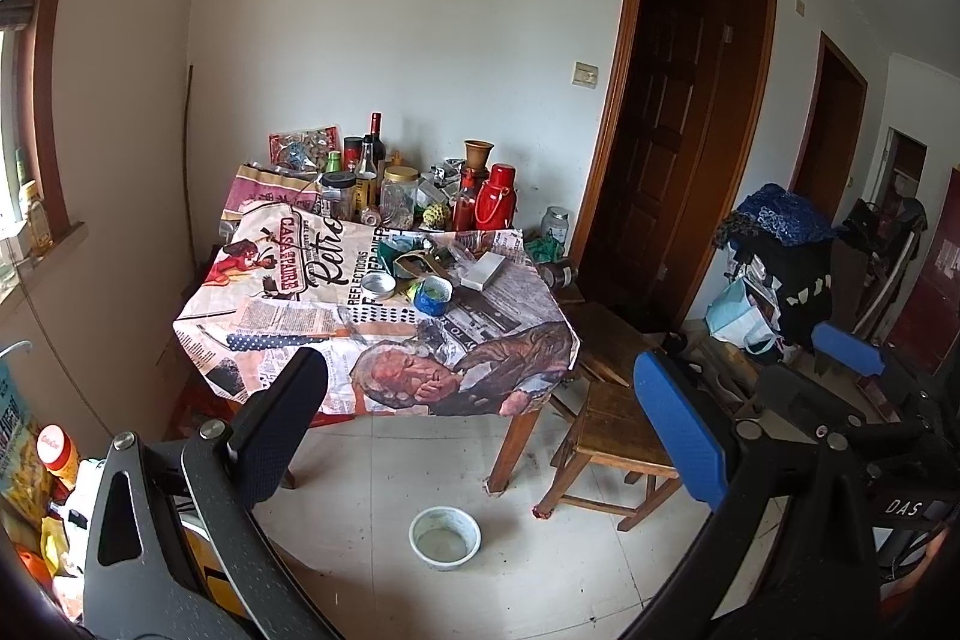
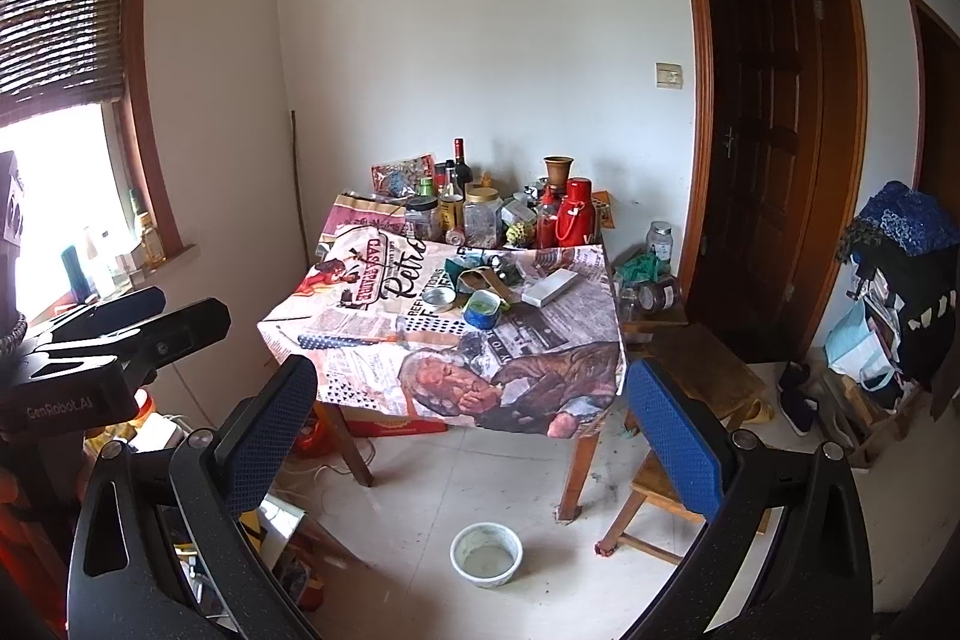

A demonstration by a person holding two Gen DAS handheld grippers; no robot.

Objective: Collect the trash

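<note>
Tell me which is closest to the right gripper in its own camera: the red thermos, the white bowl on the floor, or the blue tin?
1. White bowl, on the floor just ahead.
2. Blue tin, mid-table.
3. Red thermos, at the table's back by the wall.

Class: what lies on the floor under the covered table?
Beside the table leg sits a white bowl; a red-and-white box shows beneath. The tablecloth hides the rest.

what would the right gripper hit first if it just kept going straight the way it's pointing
Probably the near edge of the table, where the printed cloth hangs over it. The right gripper is open and aimed there, with only bare floor between. Depth is hard to judge through the fisheye.
</note>
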